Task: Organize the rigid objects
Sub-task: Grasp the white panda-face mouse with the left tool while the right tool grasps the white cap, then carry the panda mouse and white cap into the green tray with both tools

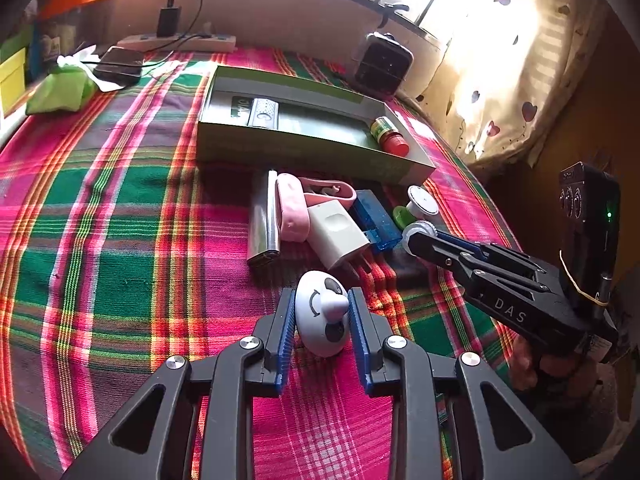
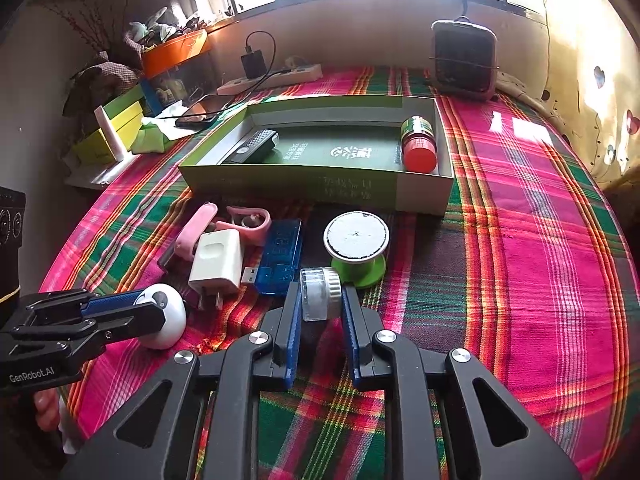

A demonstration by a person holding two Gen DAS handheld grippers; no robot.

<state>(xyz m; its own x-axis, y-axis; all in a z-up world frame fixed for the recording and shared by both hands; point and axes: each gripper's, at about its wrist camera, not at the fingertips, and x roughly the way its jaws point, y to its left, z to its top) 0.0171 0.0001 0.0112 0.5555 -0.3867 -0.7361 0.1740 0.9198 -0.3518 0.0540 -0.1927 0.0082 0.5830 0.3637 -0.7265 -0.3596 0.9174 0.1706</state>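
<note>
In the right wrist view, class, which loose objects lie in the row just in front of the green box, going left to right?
Pink clip → white charger plug → blue USB tester → green-based round holder.

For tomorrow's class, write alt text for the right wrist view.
The right tongs grip a small clear white-capped jar on a plaid cloth. Beyond lie a charger, a blue USB device and an open green box.

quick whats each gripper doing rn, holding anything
left gripper: shut on the white panda-faced gadget
right gripper: shut on the small clear jar with a white cap
</note>
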